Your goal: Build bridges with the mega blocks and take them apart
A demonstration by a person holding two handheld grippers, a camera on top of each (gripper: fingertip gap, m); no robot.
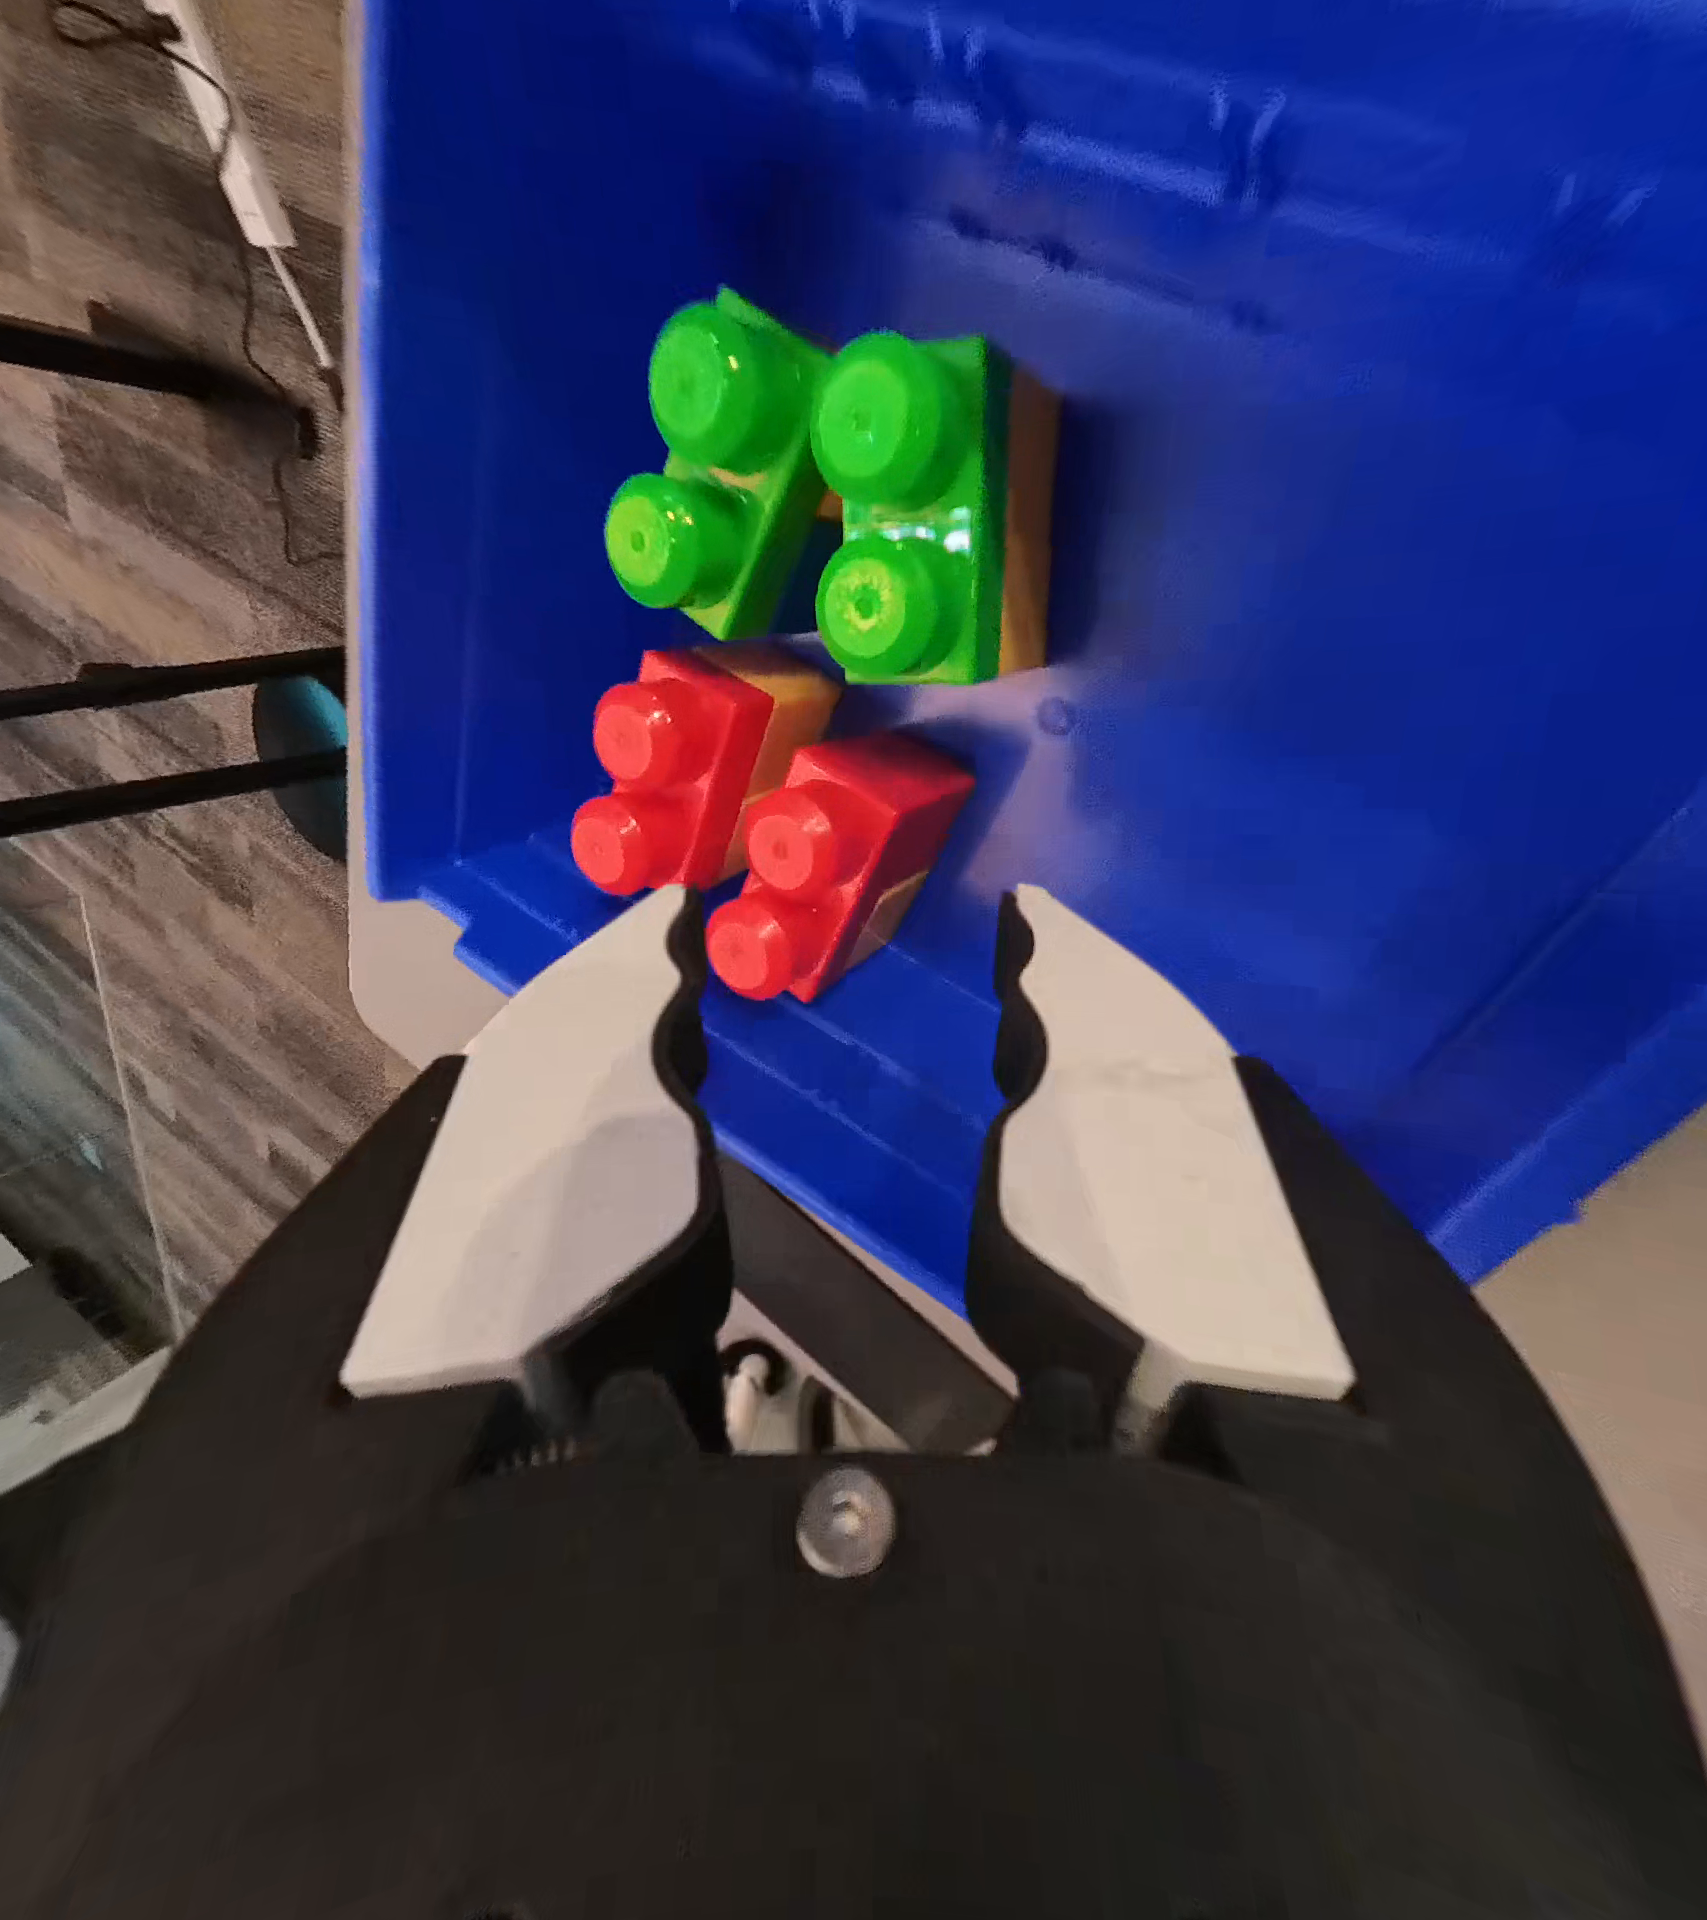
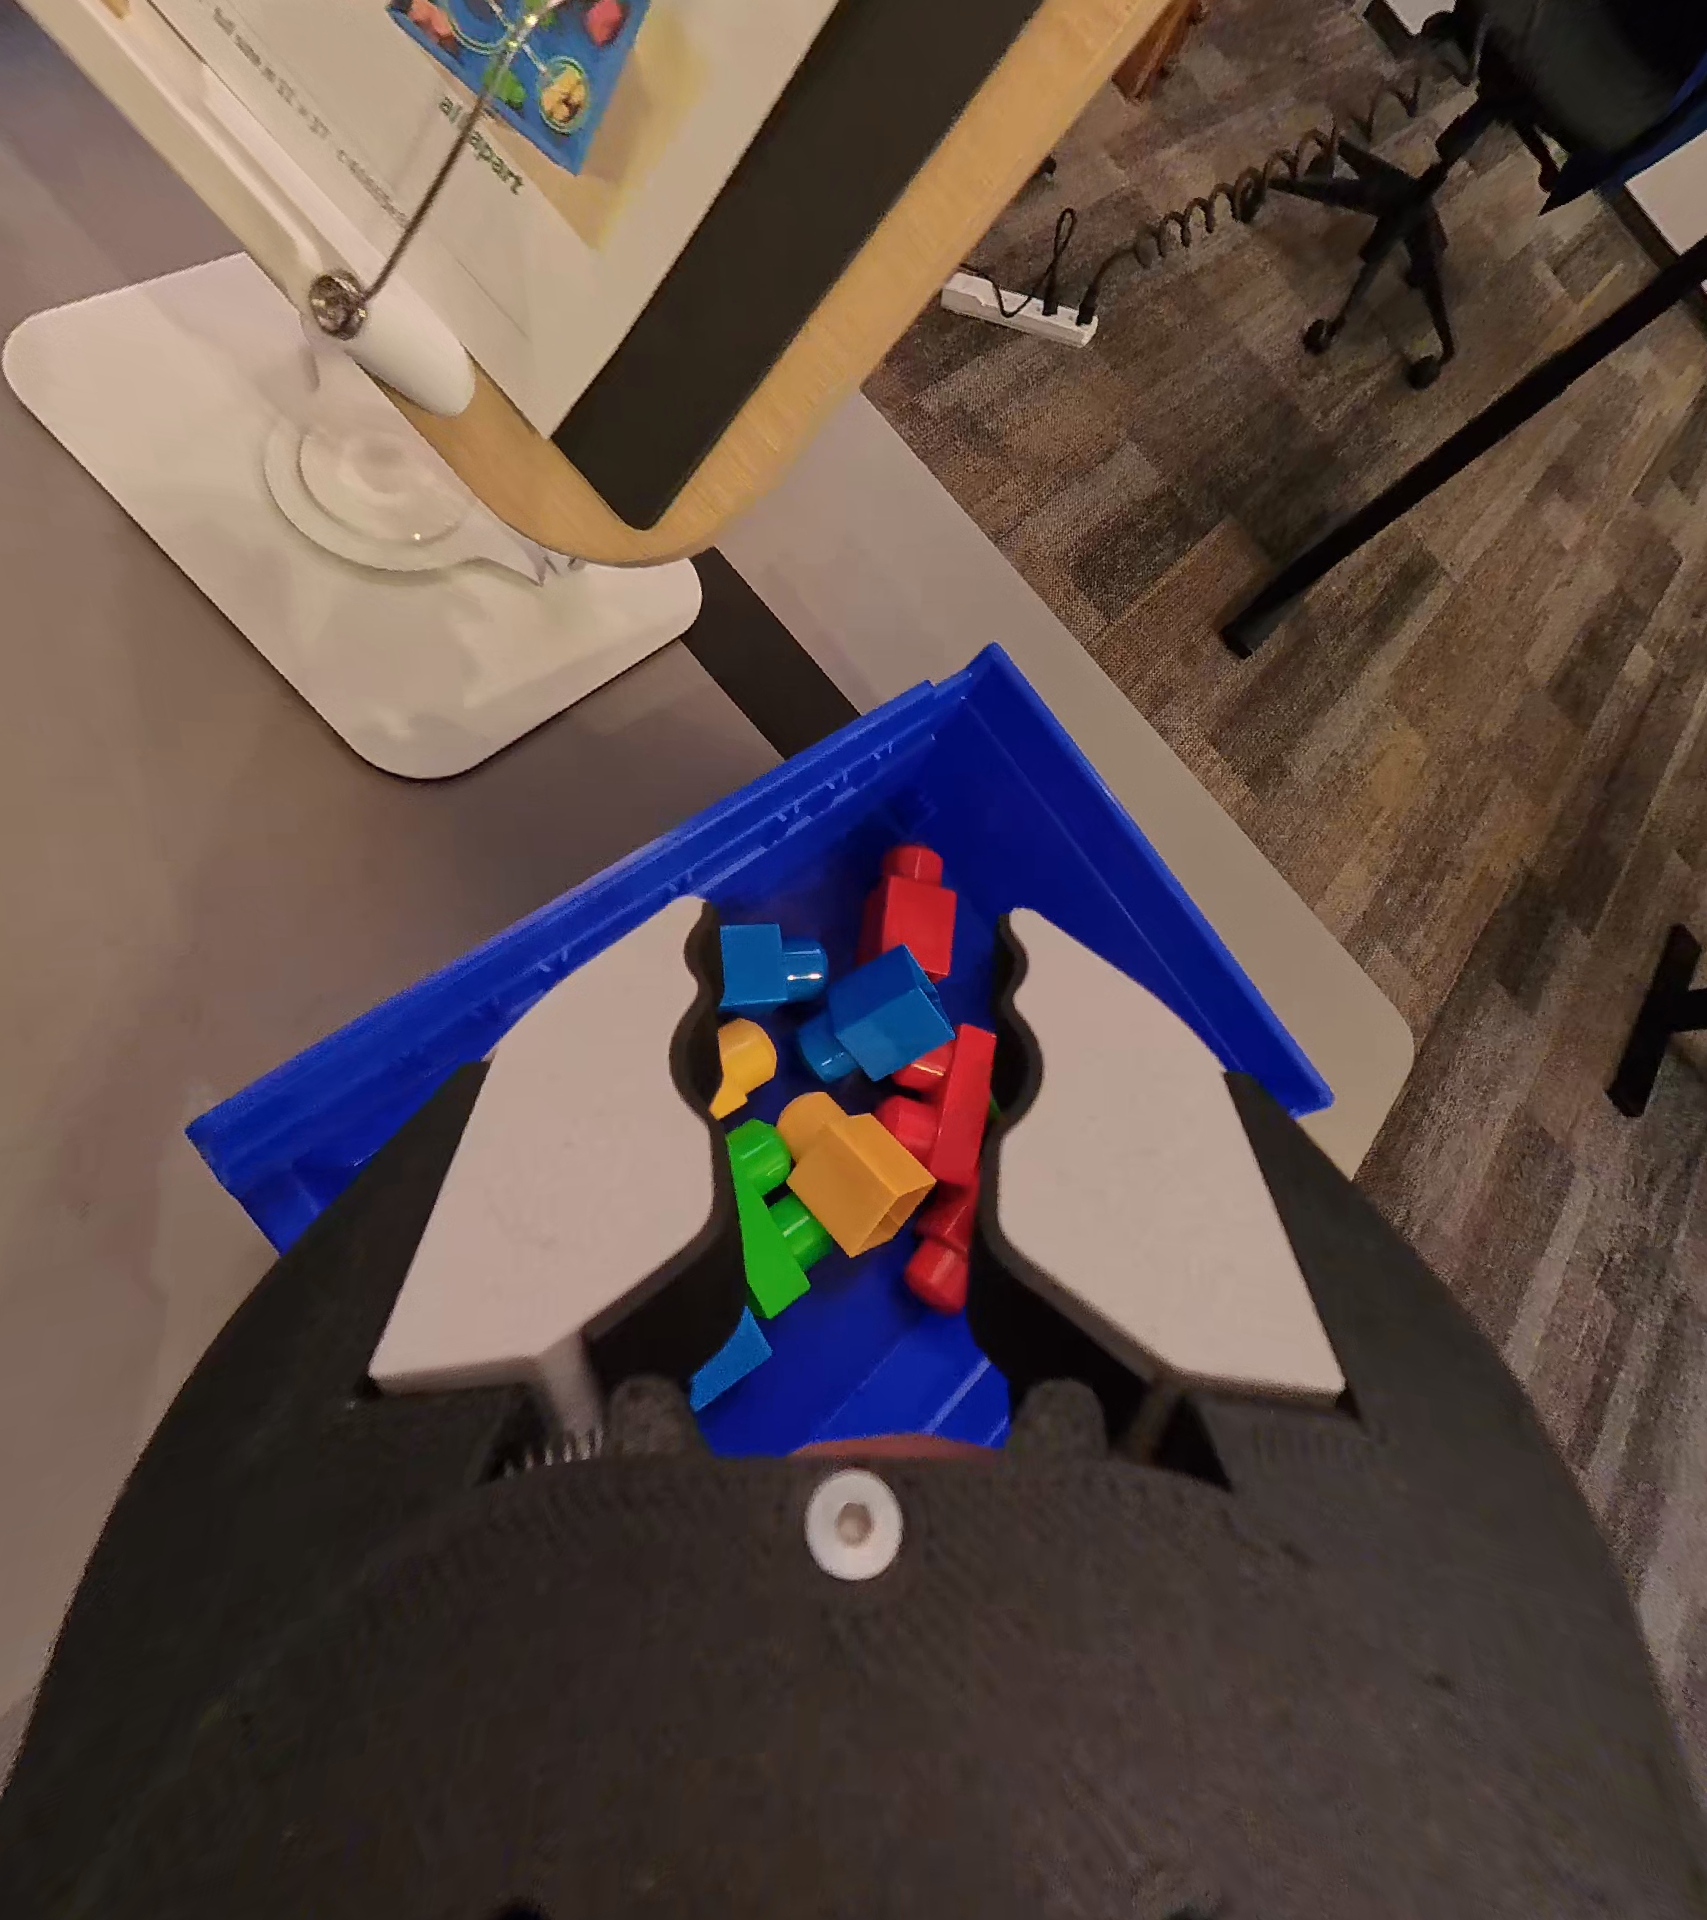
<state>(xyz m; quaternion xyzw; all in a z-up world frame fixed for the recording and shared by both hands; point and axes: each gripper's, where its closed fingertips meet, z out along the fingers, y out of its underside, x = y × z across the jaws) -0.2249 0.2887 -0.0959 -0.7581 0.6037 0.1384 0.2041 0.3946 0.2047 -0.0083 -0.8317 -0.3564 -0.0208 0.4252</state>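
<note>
- The left gripper (image 1: 849, 904) stood spread, with nothing between its pads — it hung just short of the low front lip of a blue bin (image 1: 1348, 520).
- Inside that bin sat four small builds: two green blocks (image 1: 807, 488) side by side farther in, each on a tan piece, and two red blocks (image 1: 714, 821) nearer the lip, also with tan showing under them.
- The nearer red block (image 1: 828, 873) lay tilted just ahead of the left fingertips, not touched by either pad as far as the view showed.
- The right gripper (image 2: 854, 925) was likewise spread and empty, hovering over a second view of a blue bin (image 2: 828, 790) that held loose blocks (image 2: 859, 1091) in a jumble — blue, red, yellow, orange and green.
- That bin rested on a grey table (image 2: 153, 935), near the white base of a stand (image 2: 205, 499); whether the two views showed one bin or two, I could not tell.
- Judged from this, the step in hand was a pick from the bin, either to fetch pieces or to break the small stacks apart.
- The next move called for the left fingers to straddle the near red block squarely and close across its flat sides, since its tilt could let it slip.
</note>
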